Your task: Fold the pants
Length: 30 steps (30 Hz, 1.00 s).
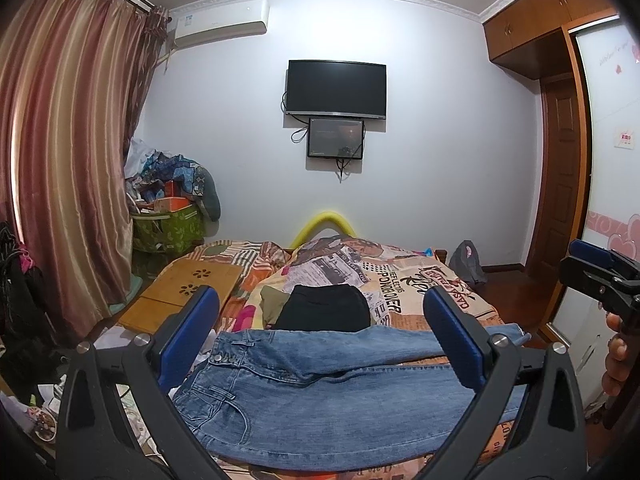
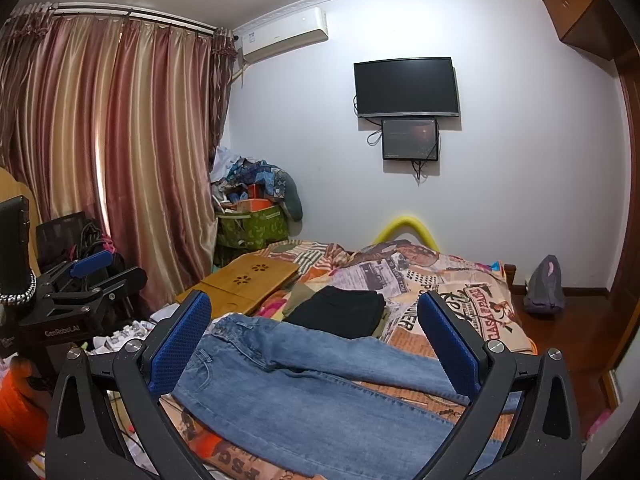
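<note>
Lying flat, jeans run under the tongs, hems hidden.

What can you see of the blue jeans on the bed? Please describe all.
The jeans are faded blue denim, spread flat and unfolded on the patterned bedcover. The waistband, with a metal button and belt loops, lies to the left; a front pocket shows below it. The two legs run to the right, the far leg angled slightly away from the near one. Behind them lies a folded black garment; whether they touch is unclear. Neither open tool touches the jeans.
</note>
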Available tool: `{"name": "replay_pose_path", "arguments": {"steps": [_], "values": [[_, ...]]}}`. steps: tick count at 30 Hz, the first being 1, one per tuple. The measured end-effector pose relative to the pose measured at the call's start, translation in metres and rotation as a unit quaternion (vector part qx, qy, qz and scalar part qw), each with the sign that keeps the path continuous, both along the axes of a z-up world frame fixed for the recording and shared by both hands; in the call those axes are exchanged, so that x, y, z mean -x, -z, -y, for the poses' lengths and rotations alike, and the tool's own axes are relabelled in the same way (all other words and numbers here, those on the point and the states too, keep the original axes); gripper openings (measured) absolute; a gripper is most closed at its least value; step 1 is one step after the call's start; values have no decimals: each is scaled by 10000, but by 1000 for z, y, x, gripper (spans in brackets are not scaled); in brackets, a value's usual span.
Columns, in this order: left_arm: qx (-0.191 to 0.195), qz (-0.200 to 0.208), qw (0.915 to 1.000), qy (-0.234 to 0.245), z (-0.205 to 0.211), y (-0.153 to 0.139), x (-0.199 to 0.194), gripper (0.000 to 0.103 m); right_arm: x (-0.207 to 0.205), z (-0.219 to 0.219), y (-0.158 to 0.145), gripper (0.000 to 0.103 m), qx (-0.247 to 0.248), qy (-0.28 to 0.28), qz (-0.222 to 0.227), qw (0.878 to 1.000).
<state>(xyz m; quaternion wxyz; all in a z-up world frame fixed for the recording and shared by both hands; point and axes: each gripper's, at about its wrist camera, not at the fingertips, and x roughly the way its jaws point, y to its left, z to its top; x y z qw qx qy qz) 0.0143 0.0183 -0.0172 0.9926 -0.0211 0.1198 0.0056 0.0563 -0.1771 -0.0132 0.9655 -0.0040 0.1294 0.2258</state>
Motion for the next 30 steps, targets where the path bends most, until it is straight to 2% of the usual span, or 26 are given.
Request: {"name": "replay_pose_path", "arguments": {"steps": [30], "values": [[18,-126,9999,-57,-1,6,-15,103,-11,0,6,103,69,-14,-105,9999]]}}
